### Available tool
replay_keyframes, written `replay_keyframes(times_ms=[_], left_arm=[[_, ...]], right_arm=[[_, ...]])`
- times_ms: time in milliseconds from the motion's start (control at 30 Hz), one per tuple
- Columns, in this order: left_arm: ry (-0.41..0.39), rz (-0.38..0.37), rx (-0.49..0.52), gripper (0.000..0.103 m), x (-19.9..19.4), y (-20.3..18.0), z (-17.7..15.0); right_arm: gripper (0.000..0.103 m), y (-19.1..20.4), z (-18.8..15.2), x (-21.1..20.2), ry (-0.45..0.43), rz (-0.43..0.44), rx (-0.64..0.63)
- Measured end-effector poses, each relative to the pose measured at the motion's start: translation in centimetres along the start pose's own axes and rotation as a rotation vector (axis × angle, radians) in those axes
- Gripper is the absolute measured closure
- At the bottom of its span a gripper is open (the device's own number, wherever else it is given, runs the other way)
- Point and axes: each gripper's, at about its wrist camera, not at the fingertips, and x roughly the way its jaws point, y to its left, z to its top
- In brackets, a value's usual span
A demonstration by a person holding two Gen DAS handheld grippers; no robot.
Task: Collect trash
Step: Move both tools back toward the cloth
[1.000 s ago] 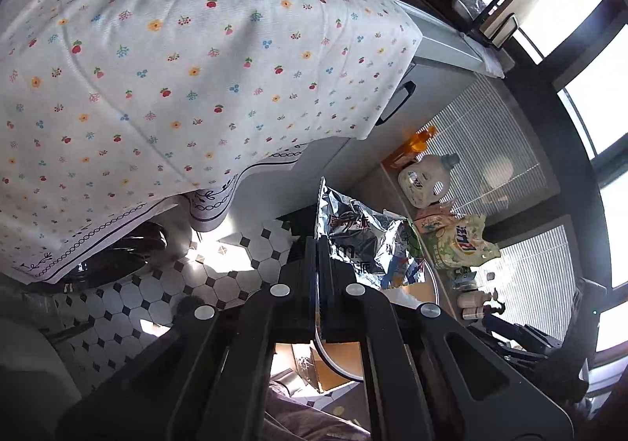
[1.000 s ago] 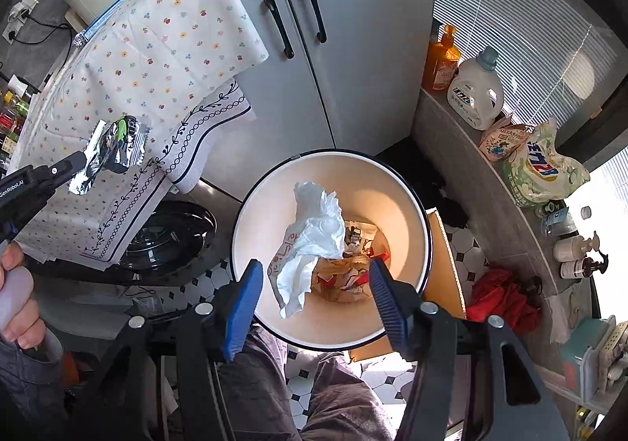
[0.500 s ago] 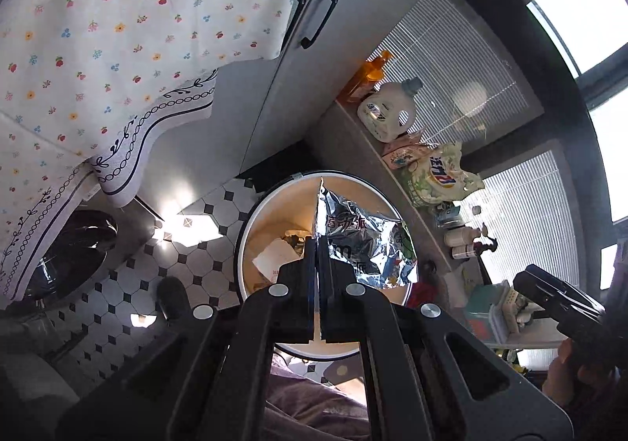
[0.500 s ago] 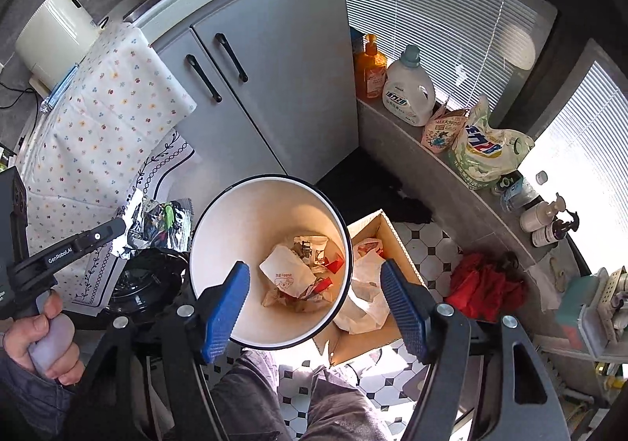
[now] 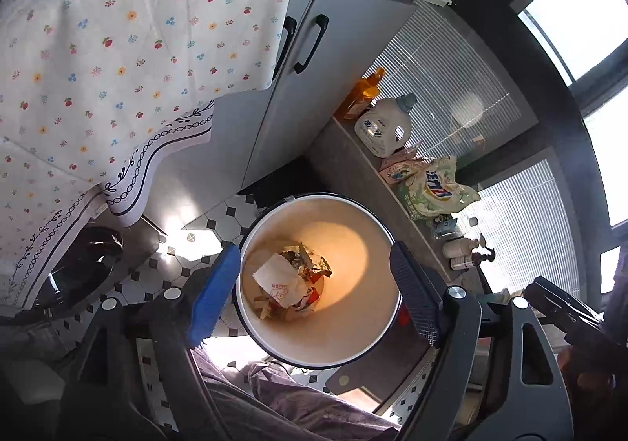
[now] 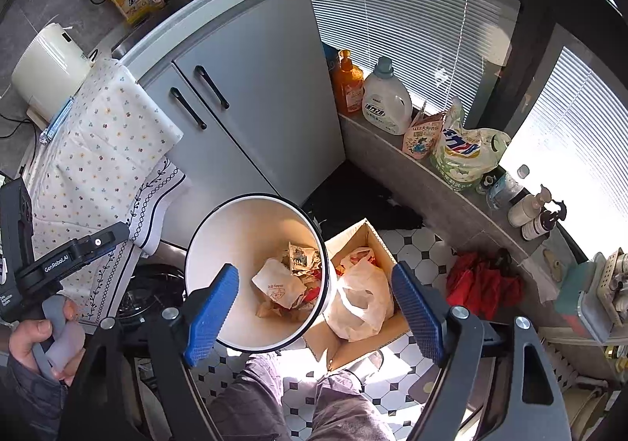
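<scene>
Gone from the left tool [image 5: 314,292], whose jaws have just been opening and stand spread and empty, the foil wrapper presumably lies among the trash [image 5: 290,284] in the bin [image 5: 376,327] at lower centre, while the right tool [image 6: 314,307] is spread too.

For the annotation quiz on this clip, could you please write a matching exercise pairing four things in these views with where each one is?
Things:
1. crumpled wrappers
2. white plastic bag
3. white detergent jug
4. red cloth

Places:
a. on the grey ledge by the blinds
b. in the cardboard box
c. on the tiled floor below the ledge
d. at the bottom of the white bin

Pairs: 1-d, 2-b, 3-a, 4-c
</scene>
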Motion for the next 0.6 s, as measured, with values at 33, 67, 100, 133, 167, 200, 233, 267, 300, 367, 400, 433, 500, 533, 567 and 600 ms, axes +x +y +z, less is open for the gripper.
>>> replay_keyframes(times_ms=[33, 67, 100, 133, 167, 200, 233, 267, 300, 367, 400, 433, 500, 533, 567, 600], left_arm=[[-0.017, 0.008, -0.006, 0.022, -0.8, 0.3, 0.2], [-0.035, 0.017, -0.011, 0.02, -1.7, 0.7, 0.5], [-0.052, 0.027, -0.016, 0.018, -2.5, 1.0, 0.7], [-0.069, 0.036, -0.02, 0.018, -3.3, 1.4, 0.9], [-0.086, 0.046, -0.024, 0.017, -4.2, 1.8, 1.1], [-0.104, 0.057, -0.031, 0.017, -5.1, 2.3, 1.2], [-0.121, 0.068, -0.039, 0.016, -6.0, 2.8, 1.4], [-0.138, 0.075, -0.05, 0.016, -6.8, 3.3, 1.6], [-0.154, 0.082, -0.061, 0.015, -7.5, 3.8, 1.8], [-0.187, 0.099, -0.083, 0.015, -9.1, 4.8, 2.2], [-0.203, 0.107, -0.093, 0.015, -9.8, 5.3, 2.4], [-0.218, 0.114, -0.103, 0.015, -10.5, 5.7, 2.6], [-0.248, 0.129, -0.123, 0.014, -11.9, 6.7, 2.9], [-0.261, 0.137, -0.131, 0.014, -12.5, 7.3, 3.2], [-0.275, 0.144, -0.139, 0.014, -13.2, 7.8, 3.5], [-0.289, 0.152, -0.146, 0.014, -13.9, 8.3, 3.7]], right_arm=[[0.019, 0.4, 0.2, -0.2, -0.007, 0.007, -0.007], [0.017, 0.8, 0.5, -0.4, -0.012, 0.015, -0.012], [0.015, 1.3, 0.8, -0.6, -0.018, 0.026, -0.017], [0.015, 1.8, 1.1, -0.8, -0.025, 0.037, -0.025], [0.014, 2.4, 1.4, -1.0, -0.035, 0.046, -0.036], [0.013, 3.0, 1.8, -1.2, -0.043, 0.056, -0.047], [0.013, 3.7, 2.1, -1.5, -0.051, 0.068, -0.057], [0.013, 4.3, 2.5, -1.7, -0.056, 0.079, -0.066], [0.013, 4.9, 2.9, -1.8, -0.06, 0.092, -0.076], [0.012, 6.3, 3.6, -2.1, -0.071, 0.113, -0.102], [0.012, 7.1, 3.9, -2.3, -0.078, 0.123, -0.115], [0.012, 7.9, 4.3, -2.5, -0.083, 0.132, -0.128], [0.011, 9.4, 4.9, -2.7, -0.092, 0.151, -0.152], [0.011, 10.1, 5.3, -2.8, -0.096, 0.16, -0.163], [0.01, 10.9, 5.6, -2.9, -0.101, 0.169, -0.174], [0.009, 11.7, 6.0, -3.0, -0.104, 0.177, -0.184]])
